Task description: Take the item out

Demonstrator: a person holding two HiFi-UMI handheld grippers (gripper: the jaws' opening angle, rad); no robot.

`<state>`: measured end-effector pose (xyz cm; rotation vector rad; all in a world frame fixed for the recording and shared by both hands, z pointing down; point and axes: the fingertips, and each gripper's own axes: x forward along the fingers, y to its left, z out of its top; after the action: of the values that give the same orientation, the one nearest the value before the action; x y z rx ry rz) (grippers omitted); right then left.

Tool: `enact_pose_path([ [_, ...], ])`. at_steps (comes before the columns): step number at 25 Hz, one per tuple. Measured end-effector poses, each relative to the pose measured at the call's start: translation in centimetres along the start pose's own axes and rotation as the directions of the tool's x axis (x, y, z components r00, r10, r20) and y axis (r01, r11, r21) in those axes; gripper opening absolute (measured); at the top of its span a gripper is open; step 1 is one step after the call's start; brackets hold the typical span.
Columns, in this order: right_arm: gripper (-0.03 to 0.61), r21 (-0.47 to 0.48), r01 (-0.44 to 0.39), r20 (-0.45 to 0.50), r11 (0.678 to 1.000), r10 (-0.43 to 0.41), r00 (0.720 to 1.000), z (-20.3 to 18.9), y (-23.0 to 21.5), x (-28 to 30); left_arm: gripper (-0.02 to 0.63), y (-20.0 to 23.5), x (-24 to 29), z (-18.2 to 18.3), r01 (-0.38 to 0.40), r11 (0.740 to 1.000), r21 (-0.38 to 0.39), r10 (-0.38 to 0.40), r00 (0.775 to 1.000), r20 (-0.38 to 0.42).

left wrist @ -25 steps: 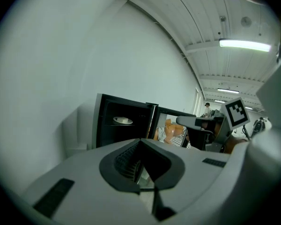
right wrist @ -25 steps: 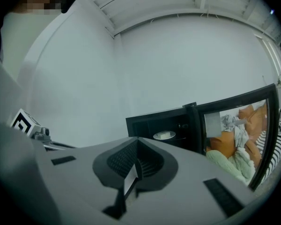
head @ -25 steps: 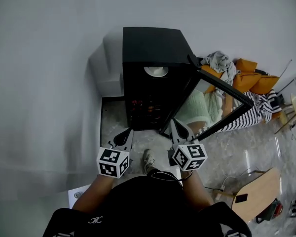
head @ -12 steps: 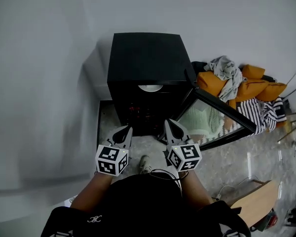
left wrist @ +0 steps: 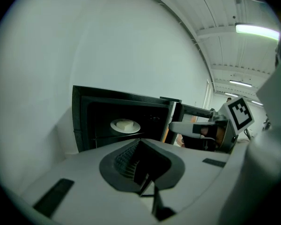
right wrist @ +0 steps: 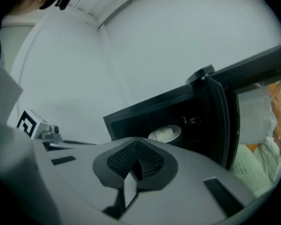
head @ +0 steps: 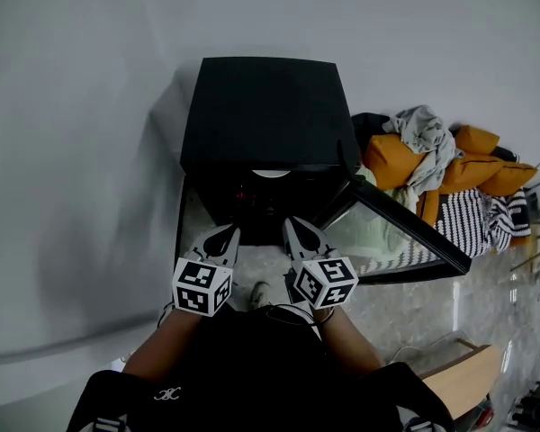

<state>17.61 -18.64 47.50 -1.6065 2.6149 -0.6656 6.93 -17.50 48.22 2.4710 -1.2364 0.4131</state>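
Observation:
A black oven [head: 265,115] stands against the wall with its glass door [head: 396,232] swung open to the right. Inside, on a rack, a white plate [head: 270,173] carries a pale item [left wrist: 125,124]; the same plate [right wrist: 165,133] shows in the right gripper view. My left gripper [head: 223,235] and right gripper [head: 295,229] hover side by side just in front of the opening, short of the plate. Both are shut with nothing between the jaws, as seen in the left gripper [left wrist: 140,143] and right gripper [right wrist: 136,146] views.
A pile of orange cushions and clothes [head: 432,156] lies right of the oven, behind the door. A wooden table [head: 454,381] stands at the lower right. The grey wall [head: 81,151] runs along the left. A foot in a shoe [head: 258,293] stands below the opening.
Both grippers have moved up closer to the oven's opening. The head view has shifted so more of the oven's top shows and less of its inside.

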Motion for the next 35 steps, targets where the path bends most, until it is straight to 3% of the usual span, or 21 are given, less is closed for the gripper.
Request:
enact_pose_path([
  [4, 0.006, 0.078, -0.013, 0.004, 0.997, 0.012, 1.000, 0.3, -0.1, 1.6, 0.000, 1.0, 0.9, 0.5, 0.003, 1.000, 0.000, -0.003, 1.000, -0.005],
  [6, 0.006, 0.164, -0.028, 0.002, 0.986, 0.028, 1.000, 0.3, 0.0, 2.6, 0.000, 1.6, 1.2, 0.8, 0.008, 1.000, 0.001, -0.008, 1.000, -0.007],
  [10, 0.006, 0.388, -0.039, 0.014, 0.921, 0.036, 0.999, 0.4, -0.7, 4.6, 0.000, 3.1, 1.3, 1.4, 0.017, 1.000, 0.006, -0.017, 1.000, -0.007],
  [13, 0.006, 0.543, -0.034, 0.026, 0.839, 0.024, 0.999, 0.2, -1.7, 6.3, 0.000, 4.5, 1.4, 1.6, 0.018, 1.000, 0.005, -0.018, 1.000, -0.003],
  [18, 0.006, 0.747, -0.026, 0.044, 0.664, -0.009, 0.999, -0.6, -3.4, 8.4, 0.000, 6.0, 1.2, 1.8, 0.028, 1.000, -0.001, -0.028, 1.000, -0.001],
  [21, 0.006, 0.819, -0.022, 0.047, 0.574, -0.029, 0.998, -1.4, -4.2, 9.4, 0.000, 6.8, 1.2, 1.9, 0.032, 0.999, -0.007, -0.032, 0.999, 0.005],
  [25, 0.007, 0.870, -0.016, 0.045, 0.493, -0.048, 0.998, -2.4, -5.0, 10.2, 0.000, 7.8, 1.1, 1.9, 0.029, 0.999, -0.019, -0.029, 1.000, 0.013],
  [29, 0.006, 0.940, -0.028, 0.056, 0.340, -0.075, 0.996, -3.3, -6.2, 11.0, 0.000, 8.2, 0.9, 1.7, 0.028, 0.999, -0.028, -0.027, 1.000, 0.008],
  [31, 0.006, 0.955, -0.020, 0.053, 0.297, -0.104, 0.993, -3.8, -7.1, 11.2, 0.000, 8.3, 0.8, 1.6, 0.028, 0.999, -0.030, -0.027, 1.000, 0.007],
  [35, 0.006, 0.964, -0.001, 0.039, 0.265, -0.138, 0.990, -4.5, -8.2, 11.5, 0.000, 8.9, 0.5, 1.4, 0.019, 0.999, -0.039, -0.019, 1.000, 0.007],
])
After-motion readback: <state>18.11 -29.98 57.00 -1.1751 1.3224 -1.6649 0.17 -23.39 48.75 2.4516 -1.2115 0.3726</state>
